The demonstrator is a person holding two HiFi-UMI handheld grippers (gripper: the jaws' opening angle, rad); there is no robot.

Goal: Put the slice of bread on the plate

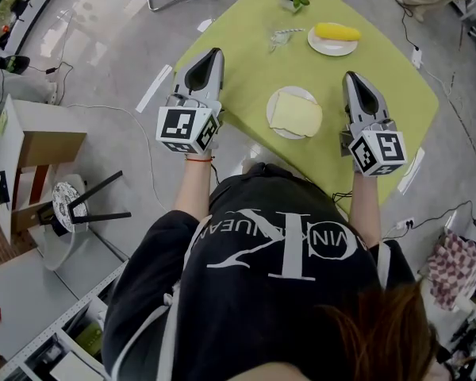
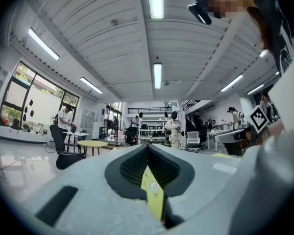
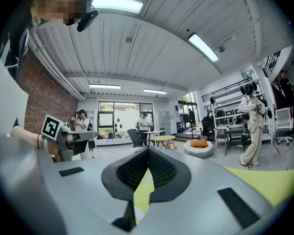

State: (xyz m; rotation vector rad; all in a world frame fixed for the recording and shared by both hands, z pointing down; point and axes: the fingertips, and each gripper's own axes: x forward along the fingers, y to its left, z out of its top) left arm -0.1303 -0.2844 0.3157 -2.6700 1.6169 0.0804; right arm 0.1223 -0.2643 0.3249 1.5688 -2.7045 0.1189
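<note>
Already the slice of bread (image 1: 296,114) lies flat on the plate (image 1: 292,90).

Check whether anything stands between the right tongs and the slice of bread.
Nothing visible does. Only bare green tablecloth separates the right tongs from the slice of bread, which lies on the near plate.

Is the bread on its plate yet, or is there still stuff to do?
It looks done: the slice of bread lies on the plate nearest the person. Nothing is in hand: the left gripper and the right gripper sit on either side of that plate, jaws shut and empty. Nothing looks left to do.
</note>
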